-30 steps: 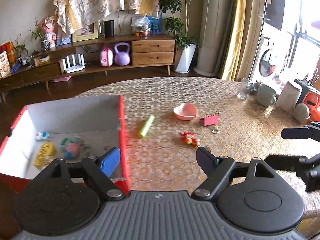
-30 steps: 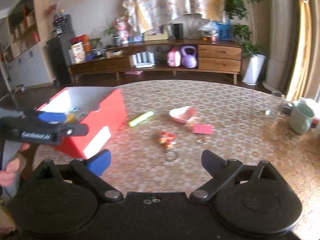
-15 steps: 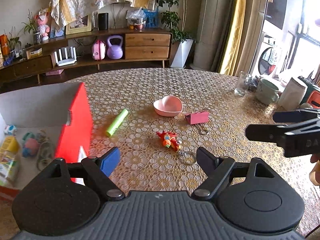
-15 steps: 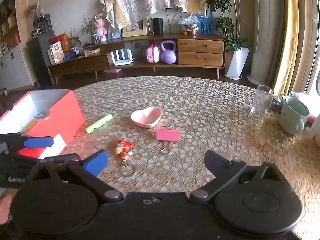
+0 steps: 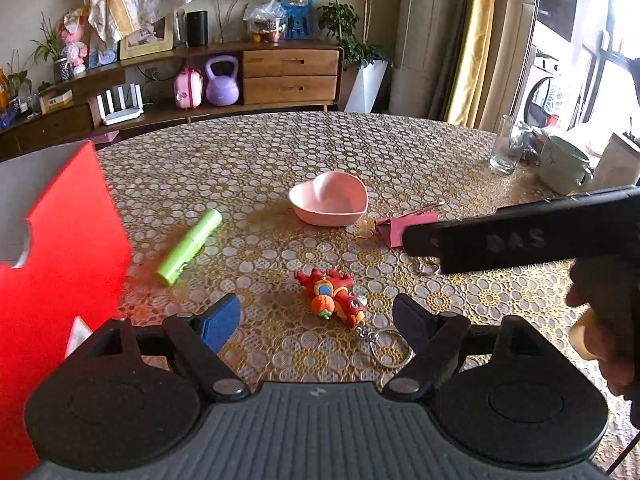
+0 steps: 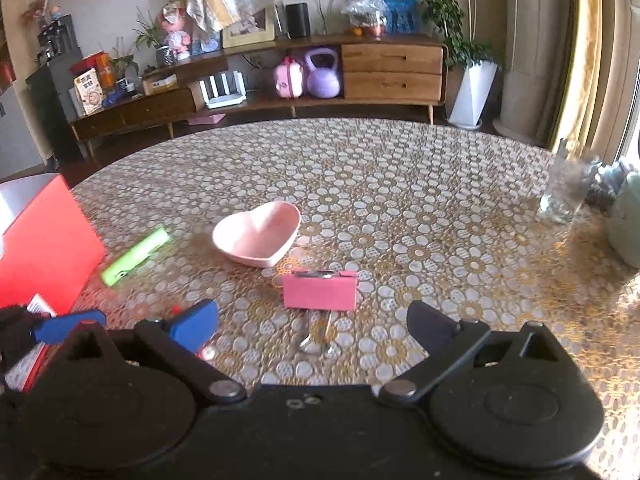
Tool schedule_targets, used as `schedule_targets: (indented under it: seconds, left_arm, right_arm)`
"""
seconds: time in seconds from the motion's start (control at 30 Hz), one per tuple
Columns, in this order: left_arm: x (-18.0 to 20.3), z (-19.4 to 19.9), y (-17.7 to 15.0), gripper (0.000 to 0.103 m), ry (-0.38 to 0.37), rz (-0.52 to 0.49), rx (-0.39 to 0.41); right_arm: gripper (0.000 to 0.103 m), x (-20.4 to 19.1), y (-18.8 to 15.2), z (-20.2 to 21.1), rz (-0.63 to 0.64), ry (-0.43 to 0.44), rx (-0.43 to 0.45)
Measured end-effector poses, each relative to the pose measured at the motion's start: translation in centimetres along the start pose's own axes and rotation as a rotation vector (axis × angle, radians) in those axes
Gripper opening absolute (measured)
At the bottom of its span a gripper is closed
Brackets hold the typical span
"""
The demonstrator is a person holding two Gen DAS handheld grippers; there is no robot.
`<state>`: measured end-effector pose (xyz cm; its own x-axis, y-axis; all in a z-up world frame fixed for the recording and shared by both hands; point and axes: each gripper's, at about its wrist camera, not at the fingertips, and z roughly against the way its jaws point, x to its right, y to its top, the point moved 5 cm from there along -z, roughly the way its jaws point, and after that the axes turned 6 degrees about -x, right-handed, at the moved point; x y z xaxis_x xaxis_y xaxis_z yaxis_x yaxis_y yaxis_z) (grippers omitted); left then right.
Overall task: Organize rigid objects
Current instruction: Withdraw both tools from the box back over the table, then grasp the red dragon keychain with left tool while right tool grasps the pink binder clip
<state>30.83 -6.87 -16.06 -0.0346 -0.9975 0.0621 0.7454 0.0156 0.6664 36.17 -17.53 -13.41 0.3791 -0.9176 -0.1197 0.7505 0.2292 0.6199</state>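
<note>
My left gripper (image 5: pixel 318 320) is open and empty, just above a red dragon keychain (image 5: pixel 334 298) with a key ring (image 5: pixel 390 346). My right gripper (image 6: pixel 312 322) is open and empty, just before a pink binder clip (image 6: pixel 320 290), also seen in the left wrist view (image 5: pixel 394 230). A pink heart-shaped bowl (image 5: pixel 329 198) (image 6: pixel 258 236) and a green tube (image 5: pixel 189 246) (image 6: pixel 134 250) lie on the table. A red box (image 5: pixel 60 248) (image 6: pixel 44 248) stands at the left. The right gripper's side crosses the left wrist view (image 5: pixel 520 236).
A drinking glass (image 5: pixel 507 144) (image 6: pixel 566 188), a green mug (image 5: pixel 564 164) and a white container (image 5: pixel 618 160) stand at the table's right edge. A wooden sideboard (image 6: pixel 320 76) runs along the far wall.
Both grippers have moved right and forward, away from the red box. The keychain now lies between the left fingers and the binder clip right before the right ones.
</note>
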Motion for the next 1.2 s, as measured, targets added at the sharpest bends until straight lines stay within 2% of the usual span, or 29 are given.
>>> schedule_targets:
  seconds: [0.23,0.4,0.47,0.6,0.67,0.77,0.93,1.2]
  left_arm:
    - [0.2,-2.2,-0.2,0.083,-0.004,-0.003,-0.005]
    - [0.6,-3.3,-0.3,0.082,0.014,-0.029,-0.011]
    - [0.8,-3.5,-0.3,0.072,0.017,-0.031,-0.014]
    - [1.3,-3.5,-0.3,0.061,0.023,-0.060,0.001]
    - [1.6,-3.4,-0.3,0.049,0.022,-0.068,0.005]
    - [1.9,-3.3,-0.2,0.041,0.016,-0.080,0.008]
    - [1.9,-3.4,-0.1,0.040,0.017,-0.082,-0.002]
    - [1.5,-2.2,-0.1,0.040,0.042,-0.085,-0.022]
  right_arm:
    - [0.090,0.2,0.1,-2.5,-0.015,0.011,-0.034]
    - [0.078,0.2,0.3,-3.1,-0.011,0.007,-0.038]
    - [0.074,0.2,0.3,-3.3,-0.012,0.010,-0.043]
    - [0.071,0.1,0.2,-3.7,0.002,-0.010,-0.043]
    - [0.063,-0.2,0.2,-3.9,0.010,-0.024,-0.040]
    - [0.049,-0.3,0.2,-3.9,0.020,-0.056,-0.036]
    - [0.049,-0.3,0.2,-3.8,0.015,-0.070,-0.033]
    - [0.049,-0.2,-0.1,-1.2,-0.018,-0.028,-0.022]
